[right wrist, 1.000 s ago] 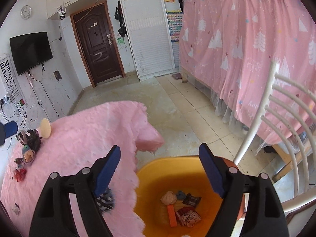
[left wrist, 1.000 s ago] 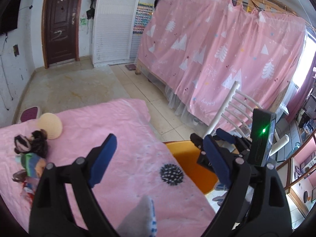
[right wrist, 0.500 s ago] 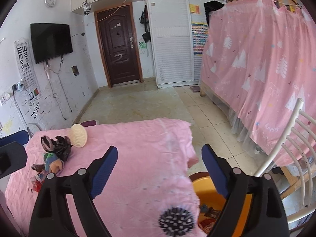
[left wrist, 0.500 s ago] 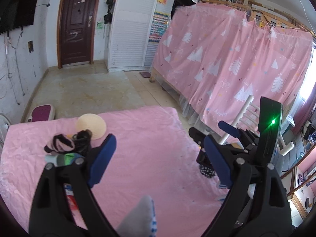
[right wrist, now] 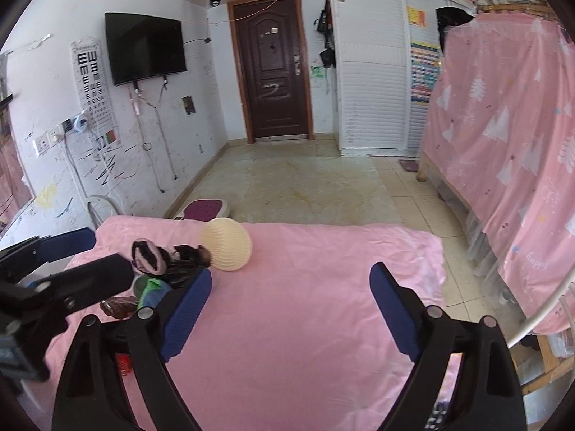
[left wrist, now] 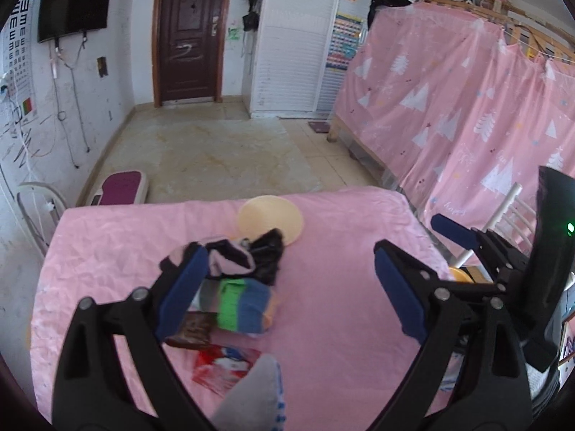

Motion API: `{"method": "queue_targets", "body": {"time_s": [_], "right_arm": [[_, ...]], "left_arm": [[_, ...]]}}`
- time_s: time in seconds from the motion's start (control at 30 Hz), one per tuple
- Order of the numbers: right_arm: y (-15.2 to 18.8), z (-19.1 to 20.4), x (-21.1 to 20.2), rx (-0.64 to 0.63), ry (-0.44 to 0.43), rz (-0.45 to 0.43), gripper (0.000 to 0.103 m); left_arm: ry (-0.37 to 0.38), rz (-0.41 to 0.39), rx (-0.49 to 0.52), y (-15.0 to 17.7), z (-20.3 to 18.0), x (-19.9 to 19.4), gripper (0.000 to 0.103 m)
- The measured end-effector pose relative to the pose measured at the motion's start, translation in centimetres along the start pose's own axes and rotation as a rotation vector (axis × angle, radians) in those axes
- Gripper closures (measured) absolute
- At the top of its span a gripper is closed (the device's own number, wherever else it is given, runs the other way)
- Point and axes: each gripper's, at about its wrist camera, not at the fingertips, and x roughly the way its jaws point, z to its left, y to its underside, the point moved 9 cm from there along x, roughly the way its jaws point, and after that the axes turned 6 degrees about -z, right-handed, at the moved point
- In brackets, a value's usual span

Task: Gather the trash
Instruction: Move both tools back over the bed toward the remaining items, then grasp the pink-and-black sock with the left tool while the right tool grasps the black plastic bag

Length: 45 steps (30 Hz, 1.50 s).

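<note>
A blue gripper finger [left wrist: 181, 292] hides part of the trash pile [left wrist: 230, 287] on the pink cloth. A red wrapper [left wrist: 224, 364] is partly covered by a grey shape. The orange bin [left wrist: 458, 274], far right, barely shows behind the other gripper.

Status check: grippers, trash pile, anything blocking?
Left gripper open, empty. Right gripper empty, jaws opening. Trash pile on the pink tablecloth, untouched. Nothing in the way.

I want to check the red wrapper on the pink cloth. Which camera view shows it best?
The left wrist view: the red wrapper lies open between the gripper's fingers. The right wrist view shows only a red sliver behind a finger.
</note>
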Motion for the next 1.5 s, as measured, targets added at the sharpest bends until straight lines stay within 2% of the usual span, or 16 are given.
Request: {"method": "queue_targets", "body": {"time_s": [0.2,0.27,0.43,0.63,0.77,0.83,1.07,1.17,1.37,1.43,1.5], "right_arm": [[0.1,2.6,1.8,-0.025,-0.041,0.028,0.021],[0.2,3.1,2.4,-0.029,-0.05,0.041,0.021],[0.6,3.7,3.8,-0.035,-0.063,0.067,0.021],[0.7,3.6,4.7,-0.039,-0.078,0.091,0.02],[0.9,4.2,5.3,-0.052,-0.088,0.103,0.02],[0.9,4.8,5.7,-0.058,-0.092,0.109,0.02],[1.0,6.3,6.5,-0.074,-0.117,0.128,0.02],[0.8,7.2,7.1,-0.047,-0.151,0.143,0.02],[0.7,8.1,8.8,0.066,-0.238,0.205,0.02],[1.2,8.4,9.4,0.089,-0.253,0.235,0.026],[1.3,8.8,10.0,0.106,-0.265,0.261,0.046]], "left_arm": [[-0.031,0.058,-0.048,-0.4,4.1,2.1,0.013],[-0.021,0.078,-0.073,-0.4,5.0,2.9,0.013],[0.044,0.131,-0.114,-0.1,5.2,4.7,0.013],[0.014,0.191,-0.142,1.2,6.5,7.0,0.013],[0.002,0.233,-0.192,2.0,8.0,7.8,0.032],[0.001,0.241,-0.215,2.1,8.6,7.8,0.036],[-0.016,0.211,-0.238,2.0,9.7,6.8,0.062],[-0.019,0.196,-0.256,1.9,10.1,6.3,0.067],[-0.048,0.126,-0.32,0.9,12.5,4.4,0.068],[-0.052,0.106,-0.336,0.6,13.2,3.9,0.068],[-0.053,0.1,-0.344,0.4,13.5,3.8,0.068]]}}
